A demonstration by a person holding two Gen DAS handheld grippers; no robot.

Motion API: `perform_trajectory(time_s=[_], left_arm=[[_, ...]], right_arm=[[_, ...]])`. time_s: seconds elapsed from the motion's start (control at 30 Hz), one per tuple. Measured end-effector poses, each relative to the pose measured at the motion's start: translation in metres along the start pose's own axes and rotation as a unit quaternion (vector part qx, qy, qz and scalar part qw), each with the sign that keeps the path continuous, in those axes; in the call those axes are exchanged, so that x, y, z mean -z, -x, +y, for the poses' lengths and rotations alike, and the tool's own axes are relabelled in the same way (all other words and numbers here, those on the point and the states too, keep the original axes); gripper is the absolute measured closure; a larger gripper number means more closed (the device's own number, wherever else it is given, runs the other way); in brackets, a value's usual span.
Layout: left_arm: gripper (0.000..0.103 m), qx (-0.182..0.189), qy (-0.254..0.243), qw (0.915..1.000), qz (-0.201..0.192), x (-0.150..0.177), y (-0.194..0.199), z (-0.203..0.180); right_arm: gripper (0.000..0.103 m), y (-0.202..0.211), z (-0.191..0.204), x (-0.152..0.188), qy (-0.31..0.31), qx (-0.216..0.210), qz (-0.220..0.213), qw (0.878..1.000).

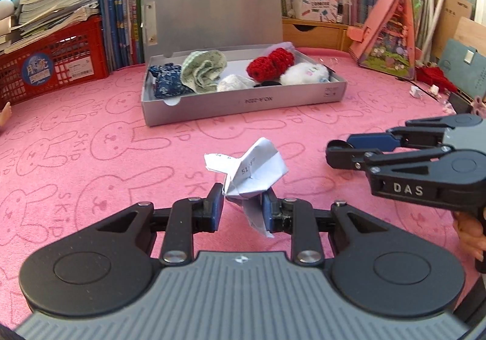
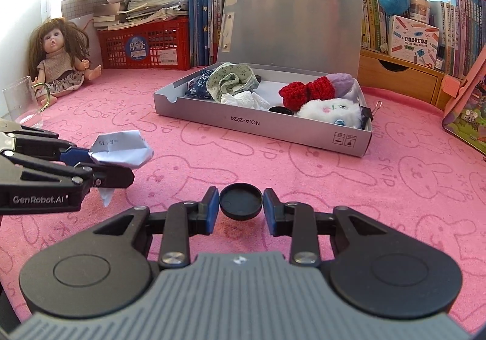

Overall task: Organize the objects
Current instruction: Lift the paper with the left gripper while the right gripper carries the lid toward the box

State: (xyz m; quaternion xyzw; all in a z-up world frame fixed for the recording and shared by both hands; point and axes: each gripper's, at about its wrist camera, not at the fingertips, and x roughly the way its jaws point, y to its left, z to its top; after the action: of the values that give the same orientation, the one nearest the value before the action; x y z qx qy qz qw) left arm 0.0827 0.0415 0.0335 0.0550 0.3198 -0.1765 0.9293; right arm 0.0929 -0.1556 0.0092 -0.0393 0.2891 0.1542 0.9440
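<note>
My left gripper [image 1: 242, 204] is shut on a folded white paper figure [image 1: 247, 171], held above the pink mat; the paper figure [image 2: 121, 150] also shows at the left of the right wrist view, in the left gripper [image 2: 100, 165]. My right gripper [image 2: 241, 203] is shut on a small round black lid [image 2: 241, 201], and the right gripper [image 1: 340, 153] shows at the right of the left wrist view. Beyond both stands an open grey box [image 1: 243, 103] with its lid raised. In the grey box [image 2: 261, 127] lie folded cloths, a red crochet bow [image 2: 306, 91], a white plush [image 2: 331, 110] and a black disc [image 2: 281, 110].
A pink bunny-print mat [image 2: 334, 188] covers the table. A doll [image 2: 60, 57] and a clear glass mug [image 2: 24, 103] stand at the far left. A red crate [image 1: 51, 63] and book rows line the back. A pink house-shaped toy [image 1: 391, 36] stands at the right.
</note>
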Motion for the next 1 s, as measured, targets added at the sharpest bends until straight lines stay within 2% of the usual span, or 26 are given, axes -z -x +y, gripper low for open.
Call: perform_trajectory(time_s=[0.07,0.13,0.2,0.37,0.47,0.57,0.73,0.8,0.93,0.97,1.0], left_arm=[[0.071,0.011,-0.013,0.9998,0.004,0.004,0.001,-0.007],[0.066,0.016,-0.018,0.9997,0.006,0.006,0.001,-0.012],[0.047,0.018,-0.017,0.9997,0.006,0.008,0.002,-0.013],[0.029,0.010,-0.005,0.9999,-0.008,0.009,0.006,-0.014],[0.020,-0.020,0.040,0.9986,-0.027,0.011,0.010,-0.011],[0.013,-0.049,0.107,0.9921,-0.045,0.016,0.015,-0.014],[0.010,-0.076,0.200,0.9753,-0.057,0.016,0.008,-0.023],[0.010,-0.087,0.207,0.9725,-0.059,0.012,0.001,-0.030],[0.011,-0.133,0.201,0.9693,-0.048,0.006,-0.016,-0.039],[0.015,-0.142,0.199,0.9686,-0.048,0.006,-0.019,-0.040],[0.030,-0.147,0.192,0.9689,-0.053,0.007,-0.018,-0.041]], right_arm=[[0.067,0.001,-0.002,0.001,-0.005,0.003,0.001,1.000],[0.067,0.002,-0.004,0.002,-0.008,0.007,0.001,1.000],[0.067,0.002,-0.004,0.002,-0.009,0.009,0.001,1.000],[0.066,0.004,-0.004,0.002,-0.009,0.012,-0.003,1.000],[0.066,0.004,-0.005,0.001,-0.011,0.015,-0.007,1.000],[0.066,0.004,-0.007,0.000,-0.018,0.023,-0.012,1.000],[0.066,0.003,-0.015,0.000,-0.031,0.031,-0.013,0.999],[0.066,0.004,-0.018,0.000,-0.035,0.033,-0.013,0.999],[0.066,0.004,-0.024,0.003,-0.044,0.035,-0.011,0.998],[0.066,0.004,-0.025,0.003,-0.045,0.035,-0.010,0.998],[0.066,0.003,-0.025,0.004,-0.045,0.035,-0.010,0.998]])
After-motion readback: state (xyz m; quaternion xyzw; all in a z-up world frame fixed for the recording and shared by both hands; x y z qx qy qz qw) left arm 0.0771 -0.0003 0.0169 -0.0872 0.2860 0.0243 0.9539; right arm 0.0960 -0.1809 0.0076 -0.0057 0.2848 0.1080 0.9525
